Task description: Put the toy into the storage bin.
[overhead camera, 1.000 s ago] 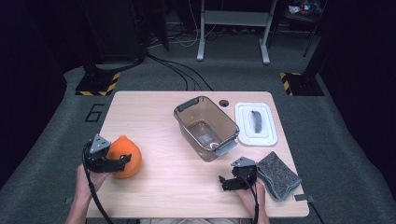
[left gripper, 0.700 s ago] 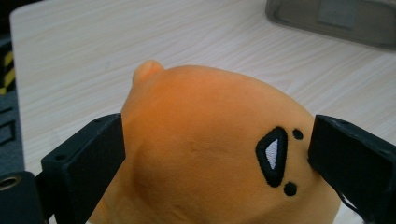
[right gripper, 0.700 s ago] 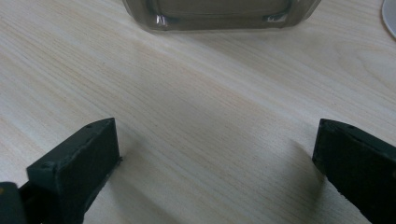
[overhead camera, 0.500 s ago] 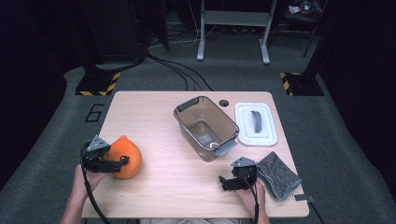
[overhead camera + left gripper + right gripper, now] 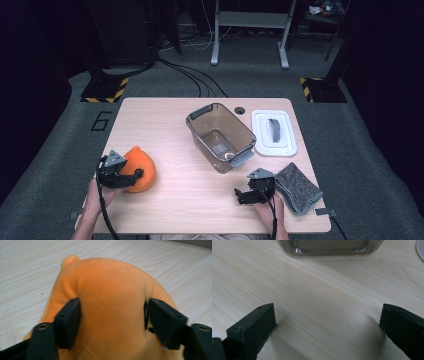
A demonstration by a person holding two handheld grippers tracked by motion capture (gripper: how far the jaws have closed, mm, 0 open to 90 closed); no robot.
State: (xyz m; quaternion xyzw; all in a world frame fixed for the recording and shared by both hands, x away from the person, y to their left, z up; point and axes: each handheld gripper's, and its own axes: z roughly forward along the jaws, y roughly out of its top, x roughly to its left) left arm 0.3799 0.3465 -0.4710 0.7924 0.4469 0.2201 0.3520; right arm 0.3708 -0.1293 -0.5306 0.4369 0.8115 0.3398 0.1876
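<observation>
Jaws of the left hand-held gripper have just been closing and now pinch the soft orange round plush toy on the light wooden table. Right hand-held gripper rests spread wide, holding nothing.

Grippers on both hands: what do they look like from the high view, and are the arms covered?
Both the left tool and the right tool are black, each with two blocky jaws, a grey three-cornered plate on top and a black cable trailing back. The forearms show no sleeves.
</observation>
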